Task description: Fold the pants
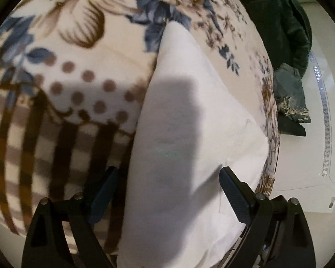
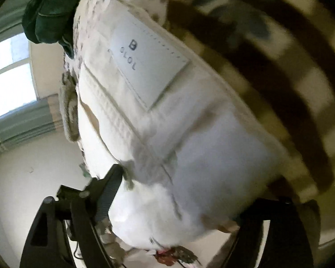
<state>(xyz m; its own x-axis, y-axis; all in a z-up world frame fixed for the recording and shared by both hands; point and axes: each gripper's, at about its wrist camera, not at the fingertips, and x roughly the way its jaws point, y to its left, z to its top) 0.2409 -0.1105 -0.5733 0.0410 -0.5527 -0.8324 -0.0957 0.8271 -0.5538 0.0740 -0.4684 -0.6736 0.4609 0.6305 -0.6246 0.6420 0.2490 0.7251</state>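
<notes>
Both spread, left gripper (image 1: pixel 167 183) and right gripper (image 2: pixel 181 192) straddle white pants (image 1: pixel 189 134); next, likely pinching for another fold.

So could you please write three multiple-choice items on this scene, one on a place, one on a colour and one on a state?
1. Where do the pants lie?
A. on a patterned blanket
B. on a bare wooden table
C. in a basket

2. What colour are the pants?
A. black
B. white
C. red

3. How does the left gripper stand?
A. shut with nothing in it
B. open, a finger on each side of the pants
C. out of view

Answers:
1 A: floral, dotted and checked cloth shows all round the pants.
2 B: the fabric is white in both views, with a pale label sewn on.
3 B: the left view shows both fingers spread wide with the pants between them.
</notes>
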